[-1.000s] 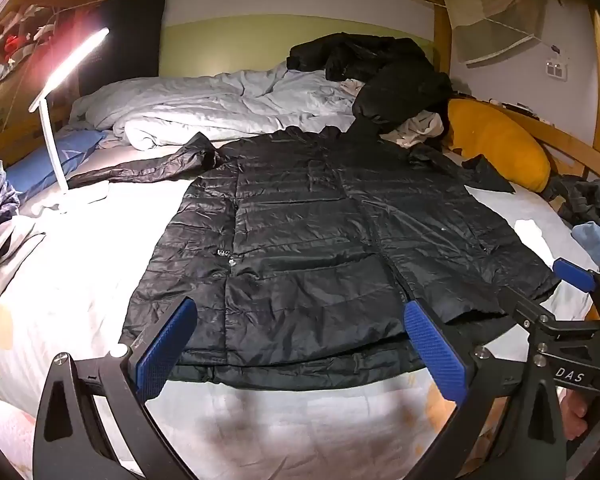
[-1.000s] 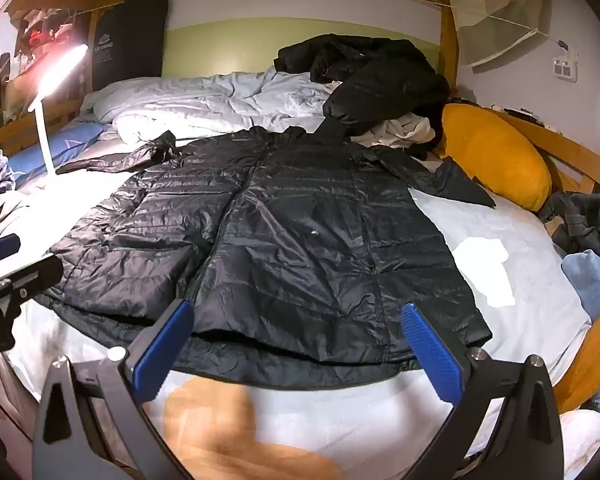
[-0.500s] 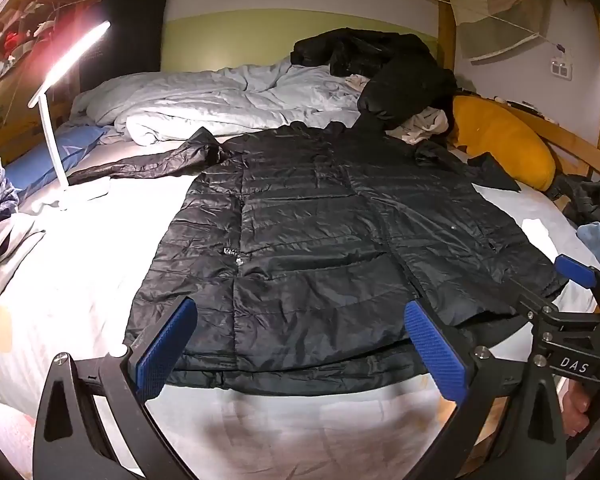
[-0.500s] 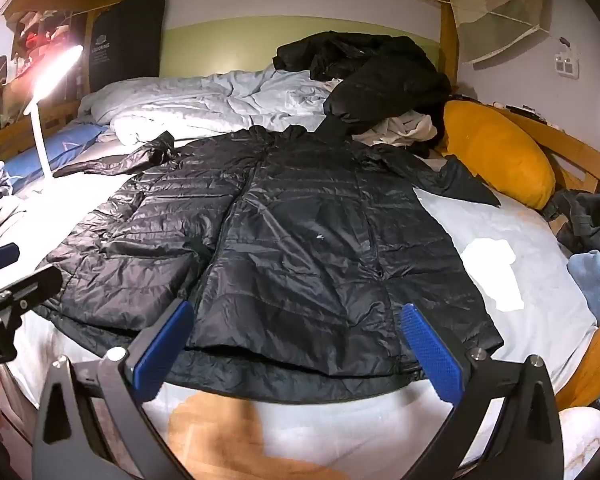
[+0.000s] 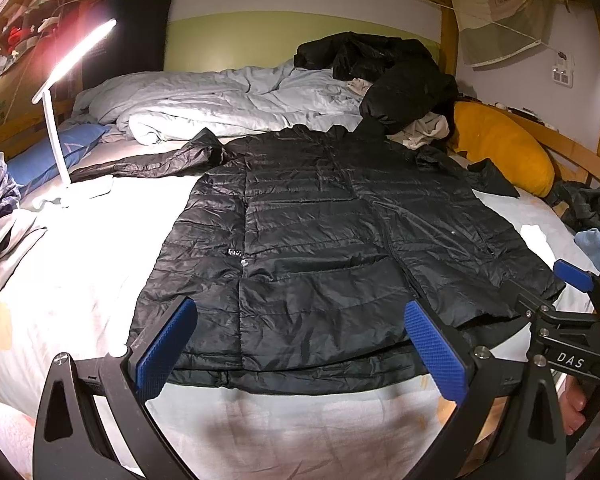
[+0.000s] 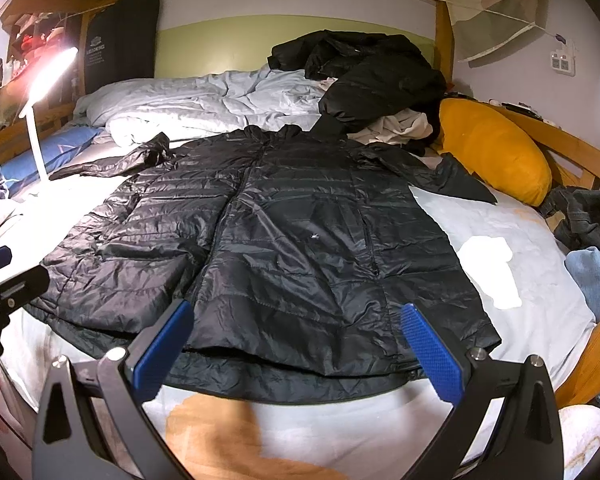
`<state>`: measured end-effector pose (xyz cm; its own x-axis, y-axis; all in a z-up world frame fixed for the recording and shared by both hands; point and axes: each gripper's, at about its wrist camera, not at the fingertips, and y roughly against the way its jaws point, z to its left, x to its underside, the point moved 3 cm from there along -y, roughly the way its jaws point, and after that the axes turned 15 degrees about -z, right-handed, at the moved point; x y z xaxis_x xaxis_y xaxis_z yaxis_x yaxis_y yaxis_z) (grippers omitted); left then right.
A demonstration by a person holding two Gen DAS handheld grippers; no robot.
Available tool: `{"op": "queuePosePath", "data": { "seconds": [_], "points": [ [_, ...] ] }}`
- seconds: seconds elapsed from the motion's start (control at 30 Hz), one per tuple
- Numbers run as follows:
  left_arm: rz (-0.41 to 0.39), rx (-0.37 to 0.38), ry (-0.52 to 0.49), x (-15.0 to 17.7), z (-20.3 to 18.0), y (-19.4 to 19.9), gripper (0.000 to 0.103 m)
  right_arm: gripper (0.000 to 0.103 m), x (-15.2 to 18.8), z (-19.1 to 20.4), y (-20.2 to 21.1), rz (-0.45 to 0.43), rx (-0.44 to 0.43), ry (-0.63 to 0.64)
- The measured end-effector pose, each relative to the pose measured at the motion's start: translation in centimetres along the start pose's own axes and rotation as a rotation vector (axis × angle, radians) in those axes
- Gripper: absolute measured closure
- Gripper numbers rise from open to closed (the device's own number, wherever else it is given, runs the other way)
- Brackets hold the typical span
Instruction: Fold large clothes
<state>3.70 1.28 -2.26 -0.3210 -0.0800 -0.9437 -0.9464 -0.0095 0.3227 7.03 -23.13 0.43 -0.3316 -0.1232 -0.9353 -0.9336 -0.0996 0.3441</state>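
We're at the foot of a wooden-framed bed [image 5: 572, 152], and spread flat across its pale sheet [image 5: 80, 280] lies the black quilted puffer jacket [image 5: 320, 248], front up, collar toward the far wall, hem at the near edge of the mattress. One sleeve [image 5: 148, 164] trails out toward the lamp side, the other sleeve [image 6: 460, 184] reaches toward the pillow side. The left gripper [image 5: 300, 344] hangs just off the hem, blue pads spread wide, nothing between them. The right gripper [image 6: 296, 348] sits the same way, jaws wide and empty, over the hem's other half; it also shows at the edge of the left view with "DAS" lettering, fingers of a hand [image 5: 580, 400] wrapped below it.

Now the room. A white desk lamp [image 5: 60, 128] stands on the bed, lit, washing the sheet bright. Behind the jacket, a rumpled light-blue duvet [image 5: 228, 104] is bunched against a green and white wall [image 5: 240, 36]. A second black coat [image 6: 364, 68] is heaped on top of it, with a cream garment [image 6: 396, 128] beneath. A mustard-yellow pillow [image 6: 496, 148] leans on the side rail, dark denim clothing [image 6: 588, 208] and a light-blue cloth [image 6: 592, 276] beside it. A blue pillow [image 5: 48, 156] lies by the lamp. A white wall socket [image 6: 562, 62] sits high on the wall, under a draped cloth [image 6: 496, 16].
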Motion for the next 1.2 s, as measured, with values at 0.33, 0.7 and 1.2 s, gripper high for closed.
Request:
{"op": "queuePosePath", "data": {
  "seconds": [0.33, 0.7, 1.2],
  "points": [
    [0.012, -0.01, 0.01, 0.1, 0.4, 0.0, 0.0, 0.0, -0.1, -0.1, 0.1, -0.005, 0.001, -0.001],
    [0.003, 0.007, 0.01, -0.2, -0.1, 0.2, 0.0, 0.0, -0.2, -0.3, 0.2, -0.01, 0.006, 0.001],
    [-0.039, 0.008, -0.047, -0.7, -0.8, 1.0, 0.0, 0.0, -0.2, -0.5, 0.4, -0.016, 0.006, -0.005]
  ]
}}
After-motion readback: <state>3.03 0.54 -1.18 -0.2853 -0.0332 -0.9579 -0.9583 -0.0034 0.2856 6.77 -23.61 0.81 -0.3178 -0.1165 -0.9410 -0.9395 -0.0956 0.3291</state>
